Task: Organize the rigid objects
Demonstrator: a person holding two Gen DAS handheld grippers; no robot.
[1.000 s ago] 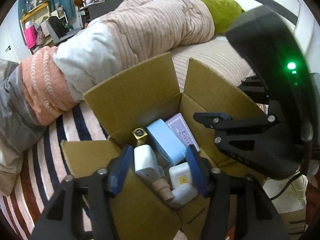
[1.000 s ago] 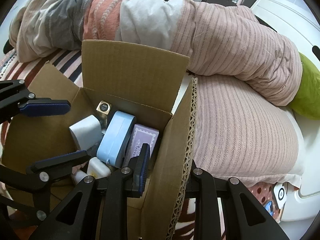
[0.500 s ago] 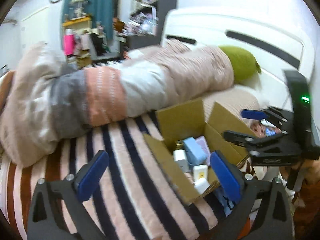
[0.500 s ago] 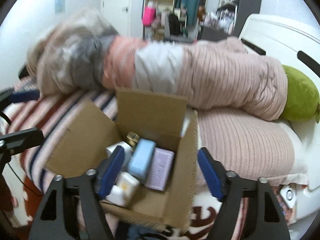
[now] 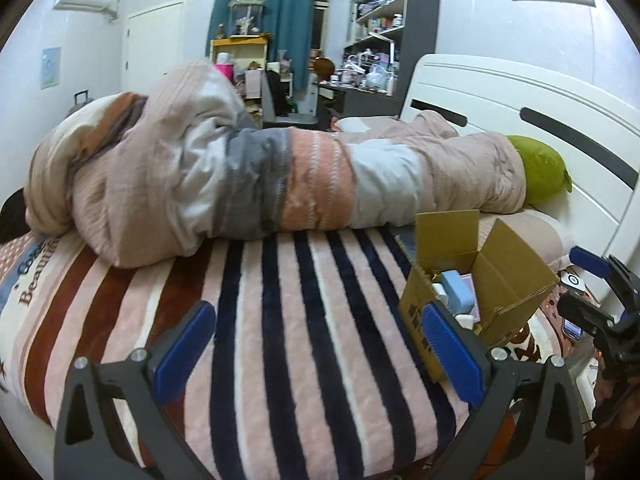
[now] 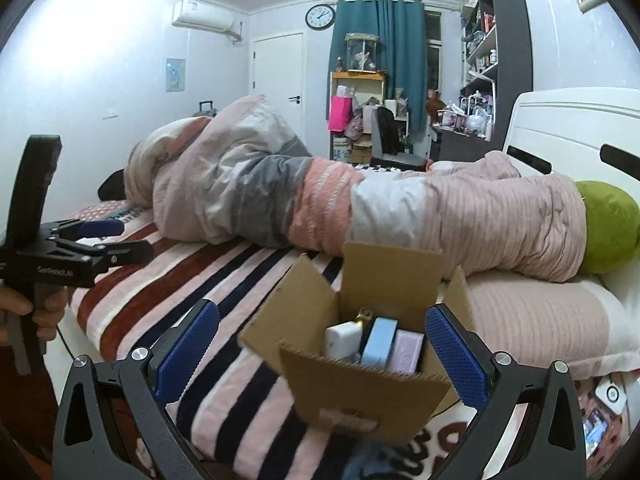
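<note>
1. Cardboard box [image 6: 362,400]: its near wall hides the lower part of everything inside, and its printed label is too blurred to read.
2. White item [image 6: 343,339], blue case [image 6: 379,340] and lilac box [image 6: 408,350]: only their tops show.
3. Small gold-capped thing [image 6: 365,314]: too small to identify.
4. Left wrist view: the box's side wall and a blue finger pad [image 5: 450,354] cover most of the contents.
5. Hand [image 6: 24,306]: cut off by the left picture edge.
6. Phone [image 6: 595,432]: partly hidden at the lower right.

Brown cardboard box [image 6: 362,396], pink-and-navy striped blanket [image 5: 304,320], green pillow [image 6: 610,228]
</note>
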